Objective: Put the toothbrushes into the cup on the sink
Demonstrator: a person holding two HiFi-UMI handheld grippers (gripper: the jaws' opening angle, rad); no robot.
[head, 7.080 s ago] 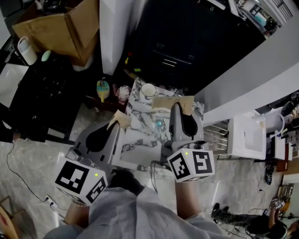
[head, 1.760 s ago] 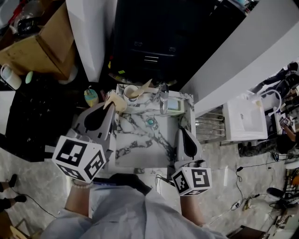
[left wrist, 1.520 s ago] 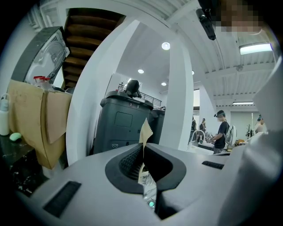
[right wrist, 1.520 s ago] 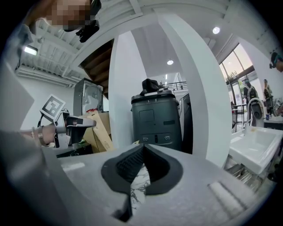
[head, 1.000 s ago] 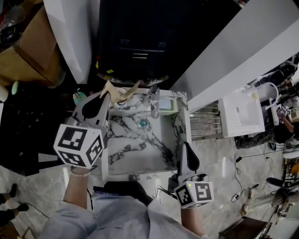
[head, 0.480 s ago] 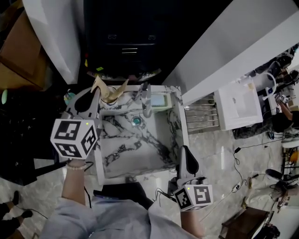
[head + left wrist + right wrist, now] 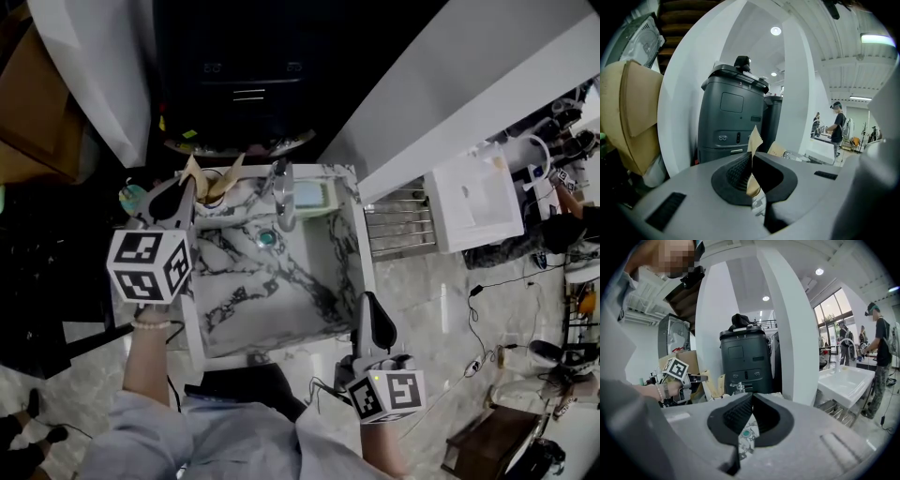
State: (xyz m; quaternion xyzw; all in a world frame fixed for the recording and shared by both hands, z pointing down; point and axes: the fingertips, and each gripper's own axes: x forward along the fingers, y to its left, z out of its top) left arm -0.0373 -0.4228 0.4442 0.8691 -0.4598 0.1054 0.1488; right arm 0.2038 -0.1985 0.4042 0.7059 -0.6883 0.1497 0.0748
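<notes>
- Head view: the left gripper (image 7: 183,190), upper left over the back corner of the sink (image 7: 281,281), holds a paper-wrapped toothbrush (image 7: 193,171) just beside the cup (image 7: 218,190). A second toothbrush (image 7: 231,172) stands in the cup. Judged: lined up for insertion. The right gripper (image 7: 367,302) sits lower right, clear of the basin.
- Left gripper view: jaws clenched on the wrapper (its end standing upright).
- Right gripper view: jaws clenched together, nothing between them.

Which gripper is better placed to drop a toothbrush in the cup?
Left. The left gripper is shut on a tan toothbrush packet beside the cup at the back corner of the sink; the right gripper is shut, empty, at the near rim.
</notes>
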